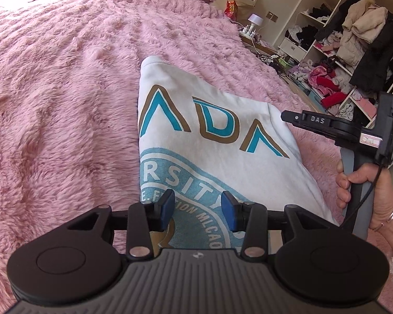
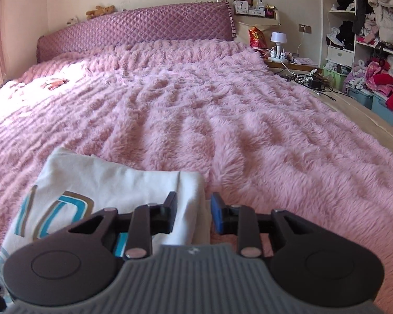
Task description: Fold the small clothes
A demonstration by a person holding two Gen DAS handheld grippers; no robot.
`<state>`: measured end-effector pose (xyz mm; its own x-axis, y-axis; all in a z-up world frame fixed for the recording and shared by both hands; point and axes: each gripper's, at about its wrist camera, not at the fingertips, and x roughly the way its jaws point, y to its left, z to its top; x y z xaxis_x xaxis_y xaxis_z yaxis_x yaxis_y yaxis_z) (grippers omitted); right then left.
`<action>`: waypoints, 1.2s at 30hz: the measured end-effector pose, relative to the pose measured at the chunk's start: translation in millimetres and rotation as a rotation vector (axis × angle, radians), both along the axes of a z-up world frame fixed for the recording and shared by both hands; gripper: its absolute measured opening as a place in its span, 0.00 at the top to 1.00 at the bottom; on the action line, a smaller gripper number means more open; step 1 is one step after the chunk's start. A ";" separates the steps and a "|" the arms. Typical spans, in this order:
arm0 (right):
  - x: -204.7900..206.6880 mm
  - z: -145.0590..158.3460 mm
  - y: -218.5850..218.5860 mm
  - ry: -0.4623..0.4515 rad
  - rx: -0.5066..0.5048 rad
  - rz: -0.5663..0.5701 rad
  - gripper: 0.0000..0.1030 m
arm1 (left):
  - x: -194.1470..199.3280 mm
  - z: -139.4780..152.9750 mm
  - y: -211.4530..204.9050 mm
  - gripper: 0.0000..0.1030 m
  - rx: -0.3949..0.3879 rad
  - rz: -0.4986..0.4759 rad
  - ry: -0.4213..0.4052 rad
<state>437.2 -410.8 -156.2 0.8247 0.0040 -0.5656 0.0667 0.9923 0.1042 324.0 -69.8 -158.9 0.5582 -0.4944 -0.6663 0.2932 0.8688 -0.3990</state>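
Observation:
A folded white garment (image 1: pixel 212 141) with blue and tan lettering and a round blue print lies on the pink furry bedspread (image 1: pixel 65 104). My left gripper (image 1: pixel 198 209) hovers over its near end, jaws open, with only the flat cloth below them. My right gripper (image 2: pixel 194 216) sits at the garment's (image 2: pixel 112 183) right edge. Its jaws are open, with the folded edge standing in the gap and the pads not pressing on it. From the left wrist view the right gripper (image 1: pixel 285 116) shows side-on at the garment's right side, held by a hand (image 1: pixel 372 191).
The pink bedspread (image 2: pixel 222 120) stretches far ahead to a quilted purple headboard (image 2: pixel 133 28). A bedside table with a white lamp (image 2: pixel 278 39) and cables stands at the right. Open shelves crowded with clothes (image 2: pixel 374 52) line the right wall. A small item (image 2: pixel 53 82) lies far left.

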 end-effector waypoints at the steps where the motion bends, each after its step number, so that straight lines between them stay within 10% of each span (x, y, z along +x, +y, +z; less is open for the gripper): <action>1: -15.6 8.0 -8.1 -0.011 0.059 0.006 0.77 | -4.5 3.6 4.0 0.52 -0.020 0.007 -0.006; 11: -159.8 -7.0 -34.0 0.066 0.307 0.035 0.74 | -48.7 11.3 18.3 0.48 -0.167 -0.001 0.016; 14: -172.6 -23.5 -28.8 0.099 0.354 0.027 0.73 | -50.9 4.6 11.4 0.47 -0.131 0.000 0.034; 16: -177.8 -31.1 -28.6 0.108 0.424 0.035 1.00 | -48.8 -1.7 10.2 0.47 -0.118 0.002 0.050; 31: -200.1 -47.2 -31.8 0.107 0.454 -0.045 1.00 | -46.1 -21.7 9.2 0.48 -0.067 -0.059 0.065; 34: -208.0 -33.8 -34.5 0.079 0.448 -0.044 0.64 | -45.6 -10.8 14.6 0.47 -0.096 -0.064 0.066; 36: -210.1 -25.0 -43.5 0.043 0.480 -0.022 0.58 | -40.8 -3.1 25.7 0.47 -0.152 -0.051 0.071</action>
